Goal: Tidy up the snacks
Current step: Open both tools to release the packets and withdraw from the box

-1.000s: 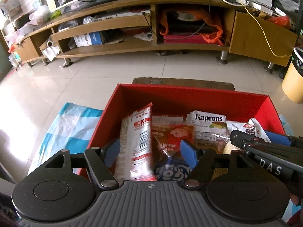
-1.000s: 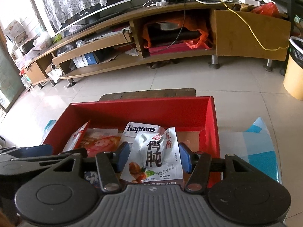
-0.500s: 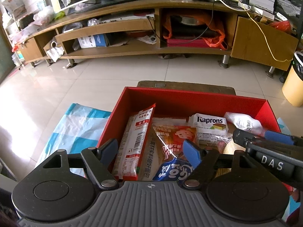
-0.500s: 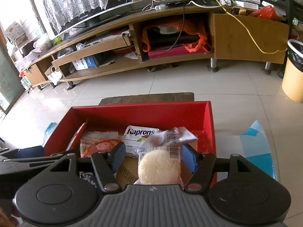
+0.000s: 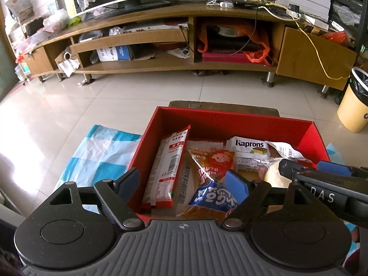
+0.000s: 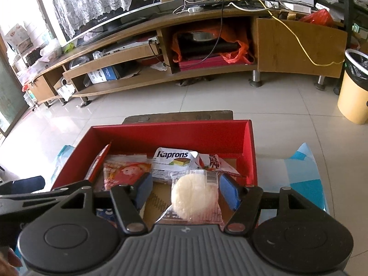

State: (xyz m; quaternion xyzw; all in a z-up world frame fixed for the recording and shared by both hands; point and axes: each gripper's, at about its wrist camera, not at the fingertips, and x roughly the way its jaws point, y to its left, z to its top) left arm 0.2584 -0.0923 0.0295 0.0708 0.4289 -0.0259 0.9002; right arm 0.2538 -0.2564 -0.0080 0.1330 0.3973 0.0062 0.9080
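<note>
My left gripper [image 5: 182, 181] is opening over the light, crinkly packets while my right gripper [image 6: 185, 189] stands apart around the soft round cake [image 6: 194, 194], best pinched at its sealed edge.

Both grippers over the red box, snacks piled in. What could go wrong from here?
1. The left gripper, its jaws opening, hangs over the tall red-and-white packet that leans on the red cardboard box's left wall; a nudge could tip it.
2. The right gripper straddles the round white cake in clear wrap without pinching it; slippery film may slide out on closing.
3. The grippers sit side by side, so they might collide.
</note>
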